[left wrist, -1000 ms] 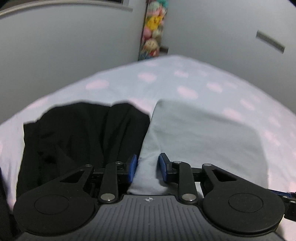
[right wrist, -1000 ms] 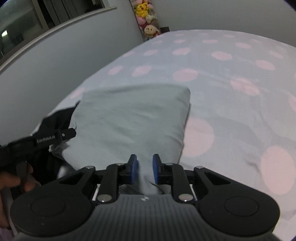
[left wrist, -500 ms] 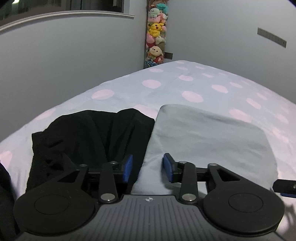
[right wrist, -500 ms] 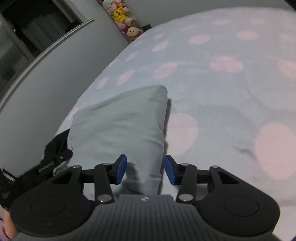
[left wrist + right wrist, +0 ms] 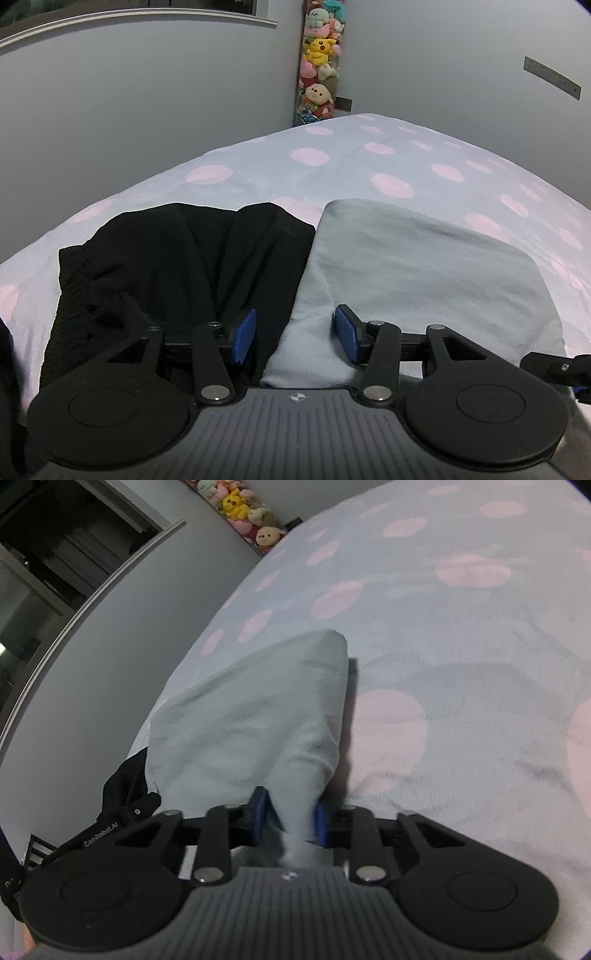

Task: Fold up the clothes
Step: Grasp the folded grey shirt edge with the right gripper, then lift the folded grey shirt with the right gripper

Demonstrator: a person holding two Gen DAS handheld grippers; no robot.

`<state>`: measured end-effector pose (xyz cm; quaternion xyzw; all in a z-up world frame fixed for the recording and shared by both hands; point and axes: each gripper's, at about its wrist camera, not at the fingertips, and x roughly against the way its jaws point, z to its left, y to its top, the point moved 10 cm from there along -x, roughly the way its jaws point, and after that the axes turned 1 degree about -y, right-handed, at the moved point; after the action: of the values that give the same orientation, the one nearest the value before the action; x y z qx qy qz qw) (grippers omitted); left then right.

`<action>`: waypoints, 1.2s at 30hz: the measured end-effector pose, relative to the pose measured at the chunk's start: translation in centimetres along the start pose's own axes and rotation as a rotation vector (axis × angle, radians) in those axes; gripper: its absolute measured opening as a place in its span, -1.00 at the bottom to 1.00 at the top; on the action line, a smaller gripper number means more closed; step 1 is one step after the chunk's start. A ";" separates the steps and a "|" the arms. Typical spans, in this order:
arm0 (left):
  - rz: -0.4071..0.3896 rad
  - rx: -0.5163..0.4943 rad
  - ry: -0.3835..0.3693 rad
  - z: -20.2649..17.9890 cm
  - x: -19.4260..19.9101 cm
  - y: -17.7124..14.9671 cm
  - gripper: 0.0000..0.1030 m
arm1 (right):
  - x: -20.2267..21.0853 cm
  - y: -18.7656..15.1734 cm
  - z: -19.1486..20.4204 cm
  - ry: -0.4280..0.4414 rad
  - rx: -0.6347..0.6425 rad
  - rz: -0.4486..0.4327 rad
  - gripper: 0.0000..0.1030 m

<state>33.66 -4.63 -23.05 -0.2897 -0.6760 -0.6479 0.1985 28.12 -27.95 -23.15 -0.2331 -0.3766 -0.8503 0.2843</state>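
the folded grey garment (image 5: 417,266) lies on the bed (image 5: 388,166) at its near edge, touching the black garment (image 5: 177,258) on its left-edge side. your right tool (image 5: 290,821) is pinching the grey garment's near right corner, cloth bunched between the pads; your left tool (image 5: 293,334) stands wide over the near left corner, gripping nothing. set the left on its corner before lifting, so both corners rise level. no containers are in view.
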 end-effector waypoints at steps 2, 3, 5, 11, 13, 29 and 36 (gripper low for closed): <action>0.008 -0.006 -0.018 -0.3 0.0 0.0 -0.31 | 0.8 0.2 0.4 0.010 -0.006 -0.013 -0.59; 0.011 -0.012 -0.027 -0.6 0.0 -0.1 -0.36 | 1.3 0.3 0.6 0.015 -0.010 -0.020 -0.61; 0.021 -0.027 -0.052 -1.2 0.1 -0.2 -0.36 | 2.4 0.6 1.1 0.020 -0.005 -0.032 -0.62; 0.099 -0.087 -0.233 -5.0 1.1 -1.8 -0.36 | 8.2 0.9 -0.3 -0.048 -0.002 -0.067 -0.62; 0.126 -0.125 -0.306 -7.0 1.9 -2.6 -0.36 | 10.5 0.5 -2.1 -0.081 -0.022 -0.073 -0.62; 0.304 -0.151 -0.673 -15.8 5.5 -7.0 0.10 | 23.3 -5.4 -14.9 -0.222 -0.217 -0.148 -0.62; 0.357 -0.199 -0.693 -18.5 4.0 -8.7 0.10 | 22.7 -5.9 -16.1 -0.232 -0.215 -0.131 -0.41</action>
<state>23.01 -22.33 -25.58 -0.6216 -0.5758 -0.5297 0.0391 4.69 -44.10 -22.04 -0.3334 -0.3283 -0.8699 0.1563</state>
